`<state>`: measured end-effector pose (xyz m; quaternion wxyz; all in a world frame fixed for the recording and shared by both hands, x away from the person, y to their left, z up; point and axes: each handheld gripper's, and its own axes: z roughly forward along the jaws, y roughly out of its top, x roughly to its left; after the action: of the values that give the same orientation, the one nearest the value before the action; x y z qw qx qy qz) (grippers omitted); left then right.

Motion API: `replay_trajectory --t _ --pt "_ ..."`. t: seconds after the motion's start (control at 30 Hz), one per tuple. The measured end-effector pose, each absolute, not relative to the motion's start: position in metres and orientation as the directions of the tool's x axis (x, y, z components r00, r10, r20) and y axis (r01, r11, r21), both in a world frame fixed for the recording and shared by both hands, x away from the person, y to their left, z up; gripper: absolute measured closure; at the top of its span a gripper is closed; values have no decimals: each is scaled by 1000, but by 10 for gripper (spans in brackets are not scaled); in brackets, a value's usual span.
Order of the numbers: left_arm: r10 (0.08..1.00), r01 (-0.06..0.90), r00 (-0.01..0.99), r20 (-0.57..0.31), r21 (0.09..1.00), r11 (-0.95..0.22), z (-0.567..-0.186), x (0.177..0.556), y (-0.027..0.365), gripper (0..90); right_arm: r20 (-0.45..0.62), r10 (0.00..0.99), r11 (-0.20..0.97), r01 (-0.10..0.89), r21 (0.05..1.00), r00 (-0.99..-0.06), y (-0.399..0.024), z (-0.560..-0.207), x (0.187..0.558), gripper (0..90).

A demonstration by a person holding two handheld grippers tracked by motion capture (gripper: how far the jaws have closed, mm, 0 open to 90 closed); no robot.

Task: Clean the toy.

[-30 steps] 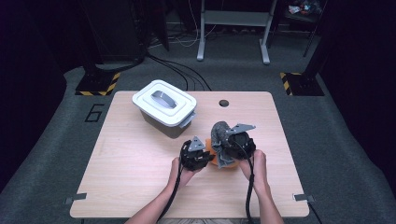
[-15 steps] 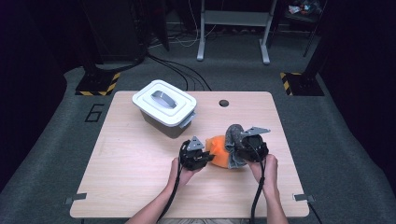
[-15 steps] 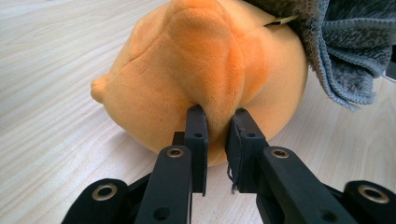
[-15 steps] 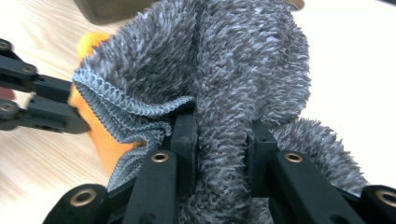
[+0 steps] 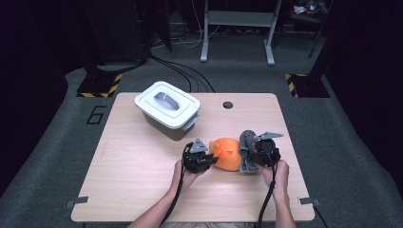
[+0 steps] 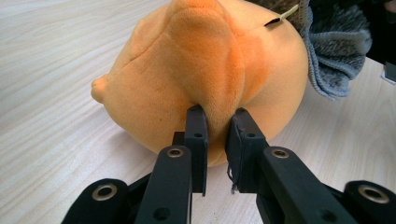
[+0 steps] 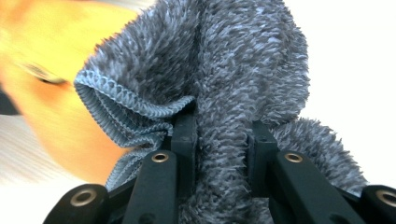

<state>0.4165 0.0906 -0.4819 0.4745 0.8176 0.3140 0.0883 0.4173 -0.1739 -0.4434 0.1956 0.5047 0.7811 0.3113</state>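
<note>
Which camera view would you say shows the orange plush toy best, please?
The left gripper view: the orange plush toy appears large and sharp, with the left gripper pinching a fold of it. The high view shows it small, between the two grippers. The right gripper view shows a blurred orange part behind the grey cloth.

Pale wooden table [image 5: 133, 156] stood on grey carpet [image 5: 57, 142], hazard-striped feet [image 5: 100, 88] at ten and two o'clock — metal frame [image 5: 237, 28] at twelve, dim surroundings.
</note>
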Motion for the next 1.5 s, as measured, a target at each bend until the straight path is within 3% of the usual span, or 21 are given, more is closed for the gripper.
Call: replay_trajectory --t 0.63,0.77,1.0,1.2,1.37,1.5 --pt "604 434 781 -160 834 -340 -484 417 92 793 50 936 263 784 562 -350 -182 -497 439 700" --pt "606 435 780 -158 833 -342 -483 417 94 792 31 938 267 778 569 -345 -184 -486 435 701" --pt "607 435 779 -155 832 -345 -484 418 95 792 7 937 252 690 679 -349 -188 -440 415 701" --pt "608 436 779 -156 831 -346 -483 418 94 791 -22 892 318 594 739 -451 -167 -405 398 700" --pt "611 432 777 -149 832 -348 -483 418 94 787 -50 857 395 590 705 -514 -140 -409 400 700" --pt "610 435 778 -152 830 -348 -483 418 95 780 -55 861 397 600 694 -506 -137 -417 406 701"
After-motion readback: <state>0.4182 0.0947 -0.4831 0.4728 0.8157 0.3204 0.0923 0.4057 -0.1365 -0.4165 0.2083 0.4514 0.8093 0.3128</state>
